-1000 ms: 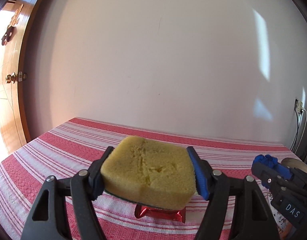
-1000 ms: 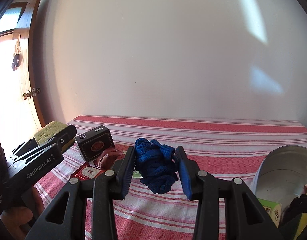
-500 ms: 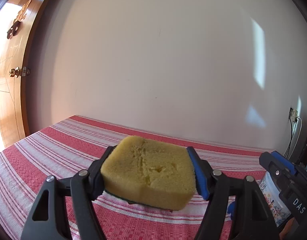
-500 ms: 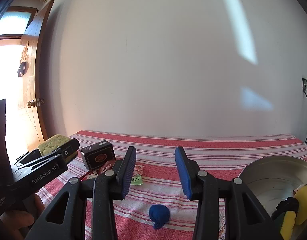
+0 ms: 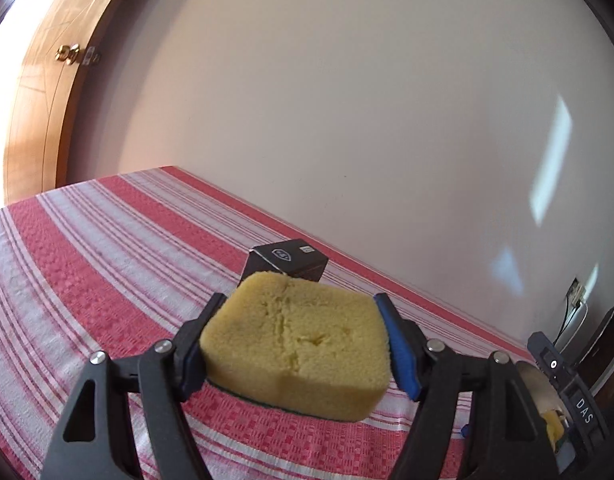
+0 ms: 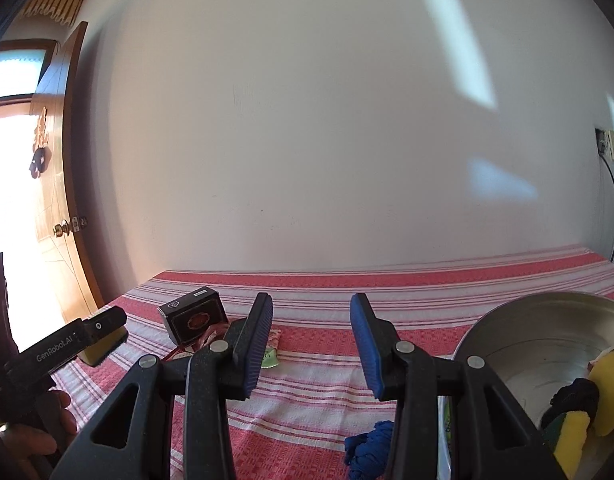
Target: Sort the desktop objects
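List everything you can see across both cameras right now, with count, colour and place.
sponge: one, yellow, held in the left gripper above the cloth
black box: one, black with red emblem, far left on the tablecloth
red ribbon: one, red, beside the box
green sachet: one, green, mid cloth
blue cord bundle: one, blue, on the cloth beside the basin
metal basin: one, silver, right, holding yellow and dark items
tablecloth: one, red and white striped
door: one, wooden, left
left gripper: shut on sponge
right gripper: open, empty

Low wrist views, shared striped tablecloth point(image 5: 107, 248)
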{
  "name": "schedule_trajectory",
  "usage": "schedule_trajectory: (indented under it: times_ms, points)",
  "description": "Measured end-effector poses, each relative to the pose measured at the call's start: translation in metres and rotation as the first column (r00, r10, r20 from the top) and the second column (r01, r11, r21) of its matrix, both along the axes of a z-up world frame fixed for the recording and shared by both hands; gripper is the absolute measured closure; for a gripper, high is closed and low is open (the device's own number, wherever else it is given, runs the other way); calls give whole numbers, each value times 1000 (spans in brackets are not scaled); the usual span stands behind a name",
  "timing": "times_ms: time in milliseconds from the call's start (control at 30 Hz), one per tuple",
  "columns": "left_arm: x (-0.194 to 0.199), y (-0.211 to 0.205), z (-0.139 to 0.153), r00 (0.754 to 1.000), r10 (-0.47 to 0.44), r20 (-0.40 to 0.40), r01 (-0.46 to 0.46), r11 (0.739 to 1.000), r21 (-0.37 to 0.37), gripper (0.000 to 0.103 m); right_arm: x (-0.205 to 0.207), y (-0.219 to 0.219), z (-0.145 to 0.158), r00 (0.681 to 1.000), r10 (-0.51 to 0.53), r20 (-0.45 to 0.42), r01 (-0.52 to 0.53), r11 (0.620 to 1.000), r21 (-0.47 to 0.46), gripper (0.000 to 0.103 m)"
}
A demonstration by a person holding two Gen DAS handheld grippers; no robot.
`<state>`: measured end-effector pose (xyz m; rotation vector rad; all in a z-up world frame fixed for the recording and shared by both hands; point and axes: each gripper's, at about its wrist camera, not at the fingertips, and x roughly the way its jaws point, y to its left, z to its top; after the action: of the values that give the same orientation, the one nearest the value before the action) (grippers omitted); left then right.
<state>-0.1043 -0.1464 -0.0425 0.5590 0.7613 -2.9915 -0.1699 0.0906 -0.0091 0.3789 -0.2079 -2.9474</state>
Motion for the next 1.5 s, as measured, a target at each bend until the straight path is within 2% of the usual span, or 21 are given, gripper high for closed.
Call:
schedule_trajectory:
  times_ms: [67, 133, 267, 333, 400, 467, 533, 600, 700, 767, 800, 867, 900, 933, 1033, 1067, 1167, 1300, 1400, 1467, 1500]
  points:
    - [5, -4, -2, 1000, 6, -6, -5, 1000, 23, 30, 1, 14, 1, 1000, 22, 13, -21, 997, -76, 59]
    - [8, -5, -3, 1000, 6, -19, -5, 1000, 16, 30, 4, 26, 2, 1000, 21, 18, -18, 991, -130, 59]
    - [5, 5, 0, 1000, 3, -27, -5, 998, -61, 30, -4, 38, -3, 995, 43, 89, -27, 985, -172, 59]
    - [6, 9, 3, 999, -4, -44, 0, 996, -92, 30, -10, 41, -8, 990, 73, 122, -43, 973, -226, 59]
    - [11, 15, 6, 999, -17, -51, 11, 994, -112, 30, -13, 43, -10, 980, 110, 165, -69, 970, -235, 59]
    - [10, 18, 7, 999, -25, -42, 19, 991, -129, 30, -18, 37, -13, 959, 144, 245, -97, 976, -194, 59]
    - [10, 22, 8, 999, -27, -36, 21, 989, -149, 30, -21, 23, -17, 936, 124, 329, -95, 990, -102, 59]
    - [9, 25, 9, 999, -37, -36, 31, 986, -165, 30, -23, 9, -26, 910, 72, 409, -92, 995, 30, 59]
    - [12, 28, 11, 998, -42, -50, 33, 982, -184, 30, -11, 6, -35, 916, -100, 388, -4, 966, 258, 59]
    - [12, 27, 11, 997, -51, -55, 39, 981, -188, 30, -11, -8, -40, 909, -167, 383, 26, 937, 348, 59]
    - [12, 28, 11, 997, -54, -53, 43, 981, -189, 30, -14, -17, -40, 910, -199, 363, 36, 911, 410, 59]
    - [11, 30, 11, 997, -59, -47, 49, 981, -186, 30, -24, -36, -42, 916, -269, 299, 48, 811, 583, 59]
    - [10, 30, 11, 997, -59, -45, 50, 982, -183, 30, -25, -44, -47, 912, -285, 294, 34, 768, 639, 59]
    - [10, 30, 11, 997, -58, -44, 50, 983, -179, 30, -26, -44, -50, 902, -292, 319, 12, 753, 658, 59]
    - [11, 29, 11, 997, -51, -51, 42, 985, -169, 30, -30, -45, -62, 859, -296, 417, -40, 774, 632, 58]
    - [11, 28, 10, 997, -53, -55, 43, 985, -164, 30, -26, -48, -64, 862, -308, 402, -17, 776, 631, 58]
    - [11, 27, 10, 997, -57, -51, 49, 987, -156, 30, -4, -42, -55, 875, -284, 391, 36, 845, 533, 57]
    - [10, 26, 9, 996, -67, -52, 58, 985, -160, 30, 19, -45, -54, 894, -290, 342, 61, 834, 549, 57]
    - [10, 27, 9, 996, -70, -49, 61, 983, -171, 30, 21, -34, -50, 882, -295, 368, 70, 853, 517, 46]
    - [10, 28, 8, 996, -74, -46, 65, 982, -180, 30, 16, -28, -49, 876, -299, 380, 75, 860, 504, 46]
    - [11, 29, 8, 996, -74, -48, 65, 981, -183, 30, 17, -32, -51, 874, -313, 372, 85, 852, 517, 46]
